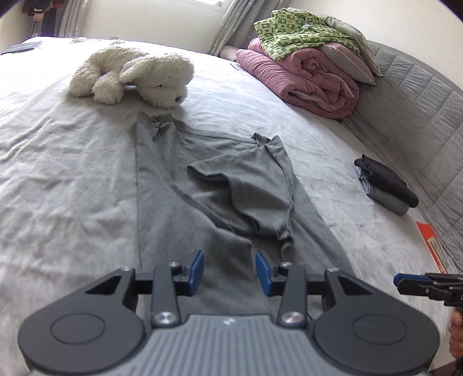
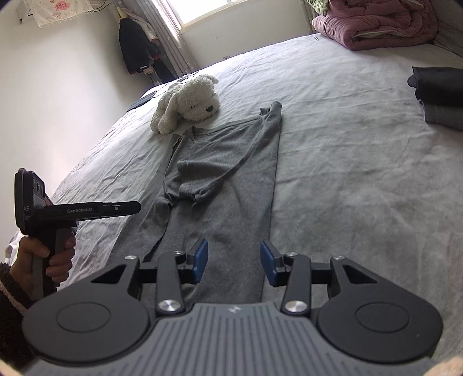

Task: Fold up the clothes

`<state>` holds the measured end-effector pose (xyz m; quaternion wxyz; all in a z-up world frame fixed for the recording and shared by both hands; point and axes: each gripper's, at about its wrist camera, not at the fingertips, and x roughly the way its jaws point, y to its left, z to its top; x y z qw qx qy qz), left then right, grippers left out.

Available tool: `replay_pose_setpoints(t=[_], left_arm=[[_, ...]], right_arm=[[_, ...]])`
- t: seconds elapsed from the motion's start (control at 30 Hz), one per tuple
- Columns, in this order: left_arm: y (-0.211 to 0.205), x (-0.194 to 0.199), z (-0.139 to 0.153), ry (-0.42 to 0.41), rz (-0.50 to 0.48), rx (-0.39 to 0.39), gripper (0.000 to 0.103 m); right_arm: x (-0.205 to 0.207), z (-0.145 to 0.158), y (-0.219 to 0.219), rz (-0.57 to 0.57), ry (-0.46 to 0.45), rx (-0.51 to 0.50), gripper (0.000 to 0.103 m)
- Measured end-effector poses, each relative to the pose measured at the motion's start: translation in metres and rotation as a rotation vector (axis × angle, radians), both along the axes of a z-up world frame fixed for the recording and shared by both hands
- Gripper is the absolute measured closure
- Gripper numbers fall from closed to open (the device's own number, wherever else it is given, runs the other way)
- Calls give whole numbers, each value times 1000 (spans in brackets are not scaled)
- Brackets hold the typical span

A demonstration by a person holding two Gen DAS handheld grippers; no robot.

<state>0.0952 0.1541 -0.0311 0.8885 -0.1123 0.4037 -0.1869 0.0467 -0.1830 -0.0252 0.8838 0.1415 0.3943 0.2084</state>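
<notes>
- Left wrist view: we see our left tongs (image 1: pixel 229 272) with their blue pads parted and nothing pinched between them; they hover over the near end of the shirt (image 1: pixel 202 185).
- The shirt is grey and lies lengthwise on the bed (image 1: pixel 58 162), both sides folded in toward the middle, a sleeve (image 1: pixel 231 173) lying across the top.
- Beyond the far end of the shirt lies a white plush dog (image 1: pixel 136 75), close to the collar but apart from it in this view.
- At the right rear sits a rolled pink quilt (image 1: pixel 303 78) with a green patterned garment (image 1: pixel 301 31) on top.
- Near the right edge of the bed rests a small stack of folded clothes (image 1: pixel 385 185), dark on top, grey below.
- The tip of the right tongs (image 1: pixel 397 280) shows at the right edge of this view; from here we cannot tell how its pads stand.
- Right wrist view: our right tongs (image 2: pixel 234 261) are likewise open and empty, held above the near hem of the shirt (image 2: pixel 231 173).
- The plush dog (image 2: pixel 188 102) sits just beyond the collar end of the shirt.
- The left tongs (image 2: pixel 136 207) come in from the left, seen side-on, gripped by a hand (image 2: pixel 47 257) in a fuzzy dark sleeve.
- The folded clothes (image 2: pixel 439 95) lie at the right, well apart from the shirt, and the pink quilt (image 2: pixel 376 23) at the top right.
</notes>
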Motion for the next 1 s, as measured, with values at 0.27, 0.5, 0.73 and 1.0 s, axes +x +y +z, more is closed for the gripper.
replay_pose_setpoints(t=[0.27, 0.5, 0.73, 1.0], left_arm=[[-2, -90, -13, -3, -82, -64, 63], [-4, -153, -50, -33, -230, -151, 63], [1, -180, -42, 0, -384, -121, 63], [1, -204, -37, 79, -577, -108, 56]], right_arm=[[-43, -17, 17, 148, 43, 17, 58], [-102, -40, 57, 424, -39, -126, 57], [-142, -37, 64, 571, -97, -230, 56], [-149, -35, 61, 720, -10, -199, 49]])
